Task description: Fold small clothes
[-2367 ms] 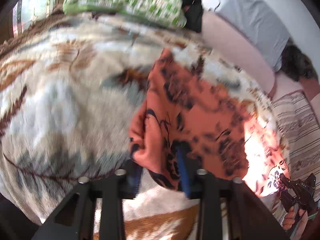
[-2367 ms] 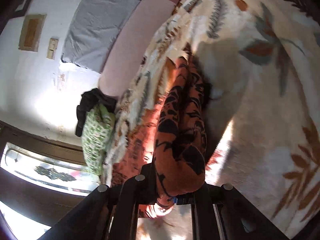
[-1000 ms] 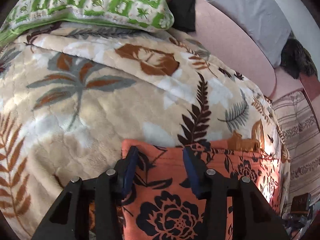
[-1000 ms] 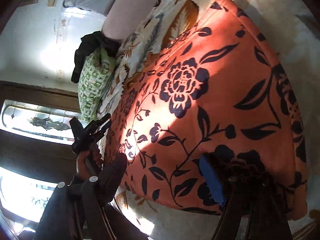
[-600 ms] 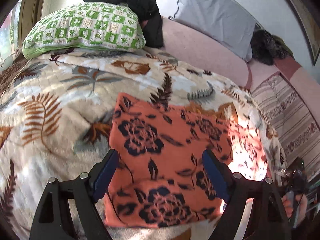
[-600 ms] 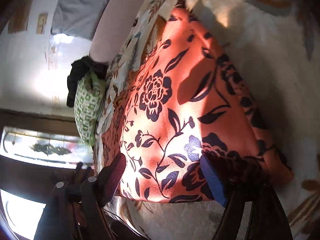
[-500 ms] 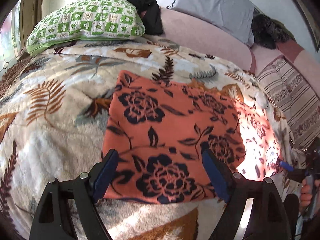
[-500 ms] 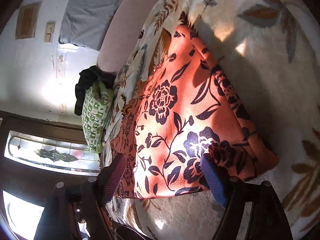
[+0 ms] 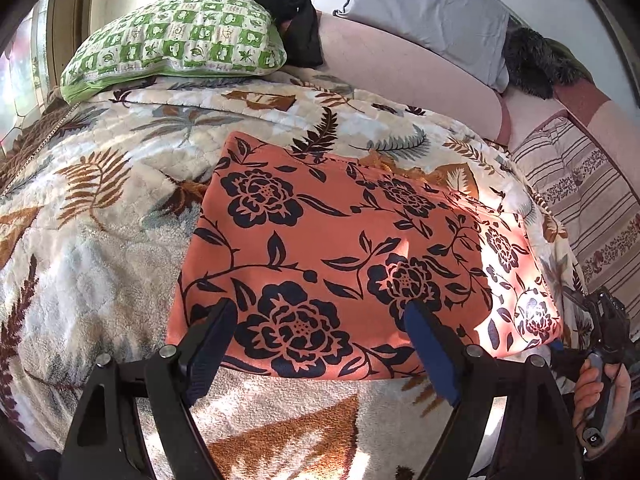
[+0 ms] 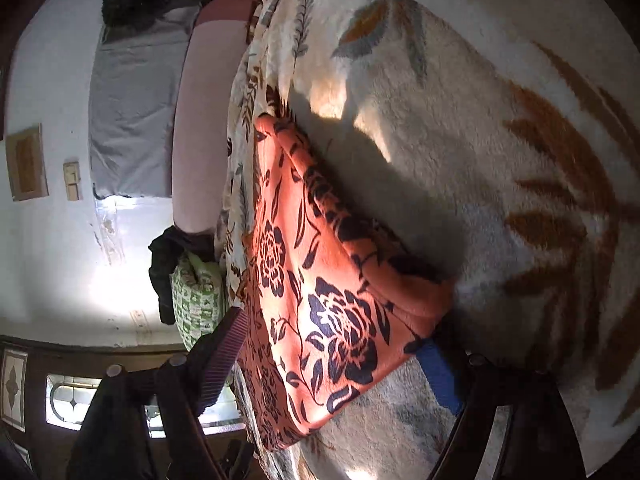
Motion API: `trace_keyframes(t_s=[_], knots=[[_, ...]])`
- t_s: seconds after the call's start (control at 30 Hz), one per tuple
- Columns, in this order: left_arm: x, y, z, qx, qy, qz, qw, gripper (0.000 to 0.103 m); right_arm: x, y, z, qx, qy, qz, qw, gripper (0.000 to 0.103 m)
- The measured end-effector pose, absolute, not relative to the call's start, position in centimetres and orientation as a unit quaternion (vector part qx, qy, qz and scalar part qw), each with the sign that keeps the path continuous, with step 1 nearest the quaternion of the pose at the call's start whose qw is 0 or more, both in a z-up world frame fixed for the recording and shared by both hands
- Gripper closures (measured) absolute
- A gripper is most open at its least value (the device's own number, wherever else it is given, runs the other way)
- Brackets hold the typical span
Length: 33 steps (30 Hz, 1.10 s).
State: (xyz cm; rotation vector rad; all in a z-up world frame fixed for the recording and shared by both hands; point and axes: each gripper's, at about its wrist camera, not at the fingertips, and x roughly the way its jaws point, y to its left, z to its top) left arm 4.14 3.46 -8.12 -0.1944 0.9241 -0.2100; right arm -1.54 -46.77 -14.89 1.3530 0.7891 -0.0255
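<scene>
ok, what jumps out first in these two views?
The orange floral cloth, lying flat mid-bed on the leaf-print blanket. The left claw hangs open over its near edge, gripping nothing. Behind, a green checked pillow sits at the bed's far left.

A leaf-print blanket (image 9: 100,248) is lying open and bare around the flat orange floral cloth (image 9: 340,256) — free room in front and at both sides. Behind, a green checked pillow (image 9: 176,44) and pink bolster (image 9: 404,76) are blocking the way.
</scene>
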Motion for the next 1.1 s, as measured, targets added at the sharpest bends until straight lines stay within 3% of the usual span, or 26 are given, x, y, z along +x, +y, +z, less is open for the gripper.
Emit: trace_keyframes(t_s=[0.03, 0.07, 0.2, 0.27, 0.33, 0.4, 0.43, 0.47, 0.5, 0.53, 0.7, 0.93, 1.0, 1.03, 1.07, 1.1], knots=[[4.2, 3.4, -8.1, -0.093, 0.444, -0.101, 0.886, 0.017, -1.1, -46.8, -14.2, 0.587, 0.352, -0.016, 0.729, 0.054], [4.3, 3.4, -8.1, -0.089, 0.444, -0.099, 0.886, 0.017, -0.5, -46.7, -13.8, 0.566, 0.368, -0.02, 0.738, 0.095], [5.1, 3.0, -7.9, -0.069, 0.437, -0.091, 0.892, 0.017, -0.4, -45.3, -11.1, 0.471, 0.387, -0.034, 0.792, 0.095], [6.1, 2.7, -8.6, -0.06, 0.448, -0.085, 0.888, 0.017, -0.4, -44.8, -12.4, 0.434, 0.426, -0.047, 0.793, 0.09], [7.1, 2.4, -9.8, -0.04, 0.468, -0.077, 0.88, 0.017, -0.9, -45.8, -14.5, 0.471, 0.432, -0.027, 0.768, 0.087], [7.7, 2.4, -10.3, -0.033, 0.477, -0.072, 0.875, 0.017, -1.8, -47.4, -14.1, 0.505, 0.418, -0.02, 0.755, 0.067], [7.7, 2.4, -10.2, -0.037, 0.471, -0.073, 0.878, 0.017, -2.1, -48.0, -13.3, 0.504, 0.413, -0.015, 0.758, 0.04], [7.7, 2.5, -10.0, -0.04, 0.462, -0.074, 0.883, 0.017, -2.7, -48.9, -12.2, 0.503, 0.395, -0.015, 0.769, 0.026], [7.8, 2.5, -9.9, -0.04, 0.454, -0.076, 0.887, 0.017, -3.1, -49.7, -11.1, 0.498, 0.371, -0.018, 0.783, 0.015], [8.0, 2.4, -10.0, -0.036, 0.451, -0.077, 0.889, 0.017, -3.1, -50.5, -10.0, 0.49, 0.355, -0.017, 0.796, 0.015], [9.5, 2.5, -13.2, -0.036, 0.483, -0.078, 0.871, 0.017, 4.5, -52.8, -8.7, 0.477, 0.369, 0.073, 0.794, 0.015], [9.0, 2.6, -13.3, -0.031, 0.47, -0.093, 0.878, 0.016, 16.3, -50.1, -12.7, 0.417, 0.482, 0.102, 0.764, 0.015], [8.9, 2.5, -13.5, -0.027, 0.466, -0.096, 0.879, 0.015, 17.8, -49.2, -14.0, 0.389, 0.509, 0.107, 0.761, 0.02], [8.8, 2.4, -13.5, -0.023, 0.465, -0.097, 0.88, 0.015, 18.3, -48.6, -13.8, 0.374, 0.515, 0.105, 0.764, 0.049], [8.8, 2.4, -13.4, -0.021, 0.465, -0.099, 0.88, 0.015, 18.7, -48.2, -13.7, 0.363, 0.53, 0.108, 0.759, 0.088], [8.8, 2.5, -13.4, -0.023, 0.464, -0.101, 0.88, 0.015, 19.0, -47.8, -13.1, 0.348, 0.529, 0.102, 0.767, 0.088]])
